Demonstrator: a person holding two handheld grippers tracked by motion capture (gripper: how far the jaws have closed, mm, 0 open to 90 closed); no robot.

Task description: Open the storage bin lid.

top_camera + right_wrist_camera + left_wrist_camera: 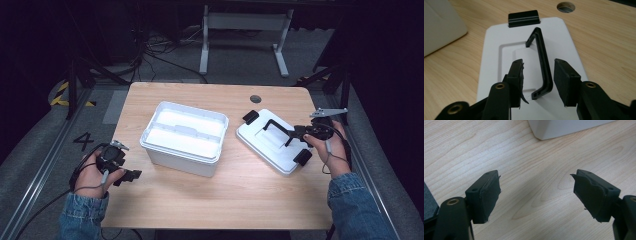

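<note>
Two big parts: open white storage box (184, 137) mid-table, its lid (272, 142) flat beside it. Right gripper (537, 80) jaws parted, straddling the black lid handle (541, 62) without pinching; lifting now risks snagging it. Left gripper (536, 195) open, empty.

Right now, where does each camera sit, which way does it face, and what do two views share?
High view: above the person's side, looking forward and down on the table, box and lid; both hands and sleeves show.
Left gripper view: on the left tongs, facing the tabletop and a box corner; its open jaws show.
Right gripper view: on the right tongs, facing along the lid; its jaws stand open either side of the handle.
Shared: high and right views both show lid and handle.
</note>
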